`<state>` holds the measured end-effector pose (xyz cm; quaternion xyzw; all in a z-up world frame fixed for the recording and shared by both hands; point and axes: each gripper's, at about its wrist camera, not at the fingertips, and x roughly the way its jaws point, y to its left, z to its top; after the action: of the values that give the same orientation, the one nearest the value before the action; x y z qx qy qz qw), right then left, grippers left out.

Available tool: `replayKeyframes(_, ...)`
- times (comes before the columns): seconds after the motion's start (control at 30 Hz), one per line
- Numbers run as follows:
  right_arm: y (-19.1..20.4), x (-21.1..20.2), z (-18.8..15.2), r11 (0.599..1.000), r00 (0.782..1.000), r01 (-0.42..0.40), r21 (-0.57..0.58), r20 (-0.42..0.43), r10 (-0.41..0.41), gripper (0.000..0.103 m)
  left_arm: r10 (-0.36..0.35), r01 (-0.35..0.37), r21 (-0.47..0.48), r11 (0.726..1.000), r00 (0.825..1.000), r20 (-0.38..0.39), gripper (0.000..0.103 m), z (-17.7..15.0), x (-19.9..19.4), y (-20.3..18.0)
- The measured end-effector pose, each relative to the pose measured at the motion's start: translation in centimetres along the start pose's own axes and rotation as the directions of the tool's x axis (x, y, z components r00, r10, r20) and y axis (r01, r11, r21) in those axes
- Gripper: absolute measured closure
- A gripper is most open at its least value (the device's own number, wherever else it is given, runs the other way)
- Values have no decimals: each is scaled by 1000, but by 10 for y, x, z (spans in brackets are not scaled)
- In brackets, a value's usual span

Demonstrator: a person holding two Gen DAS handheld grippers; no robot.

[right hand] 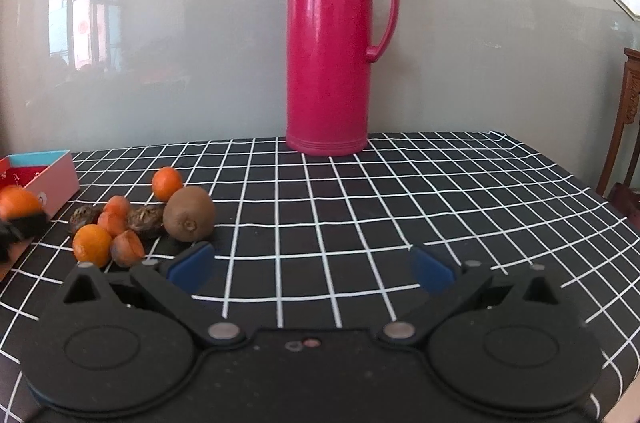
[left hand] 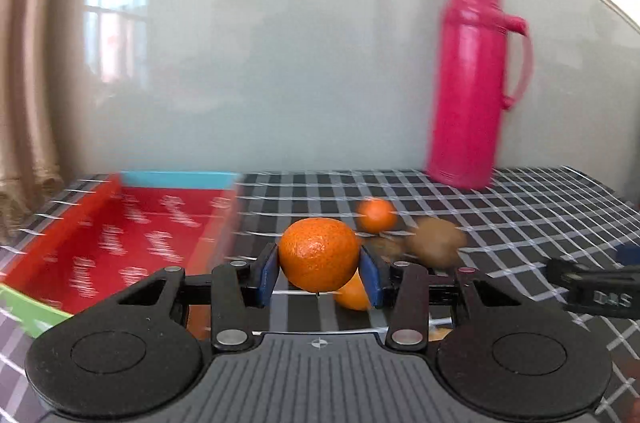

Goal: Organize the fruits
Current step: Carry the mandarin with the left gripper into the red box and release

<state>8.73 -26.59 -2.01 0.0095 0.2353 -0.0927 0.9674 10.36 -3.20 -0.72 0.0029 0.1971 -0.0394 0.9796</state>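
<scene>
A black tablecloth [right hand: 360,191] crossed with white grid lines covers the table and fills the lower half of both views. Behind it runs a pale grey glossy wall panel [right hand: 180,23] that reflects a window.

A tall pink thermos flask [right hand: 332,35] with a side handle stands upright at the far edge of the cloth, at 12 o'clock in the right wrist view and at about 1 o'clock in the left wrist view, where it is blurred.

A shallow red box [left hand: 132,235] with printed white lettering and a light blue far wall lies open at 10 o'clock in the left wrist view; its corner shows at 9 o'clock in the right wrist view.

The right gripper [right hand: 312,269] hovers low over bare cloth, its blue pads spread wide apart with nothing between them.

The left gripper [left hand: 319,275] has its blue pads pressed against both sides of a large orange [left hand: 319,255], which it holds above the cloth, just beside the box's near corner.

At 10 o'clock from the right gripper sits a loose cluster of fruit: a brown kiwi [right hand: 188,214], several small oranges [right hand: 167,183], and two dark wrinkled fruits [right hand: 145,218] I cannot identify, lying close together, some touching.
</scene>
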Motion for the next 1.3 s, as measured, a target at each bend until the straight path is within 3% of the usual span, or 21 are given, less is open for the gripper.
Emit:
replayKeyframes(0.3,29,-2,-2,998,999,-36,-58,6,36,0,146,-147,-90,985,989,-15,60,-1,-2,81)
replayKeyframes(0.47,37,-2,-3,997,999,-45,-66,13,46,0,182,-187,-99,977,982,-58,60,-11,6,95)
replayKeyframes(0.57,41,-3,-4,996,999,-49,-81,21,51,0,195,-199,-101,975,980,-44,59,-12,4,94)
replayKeyframes(0.77,45,-10,-3,990,995,-82,-110,40,87,0,206,-205,-64,977,979,13,26,-13,-7,85)
replayKeyframes(1.03,42,-16,-1,981,984,-168,-99,45,173,0,198,-199,6,980,980,29,14,3,-26,69)
replayKeyframes(1.1,48,-15,-2,976,982,-182,-118,26,186,0,202,-204,16,979,978,58,6,7,-32,63)
replayKeyframes(1.2,61,-18,-4,967,980,-192,-167,28,199,0,213,-221,47,974,969,127,5,-3,-38,57)
replayKeyframes(1.3,71,-22,-7,956,973,-221,-195,23,230,2,205,-211,64,975,974,94,5,-8,-37,64)
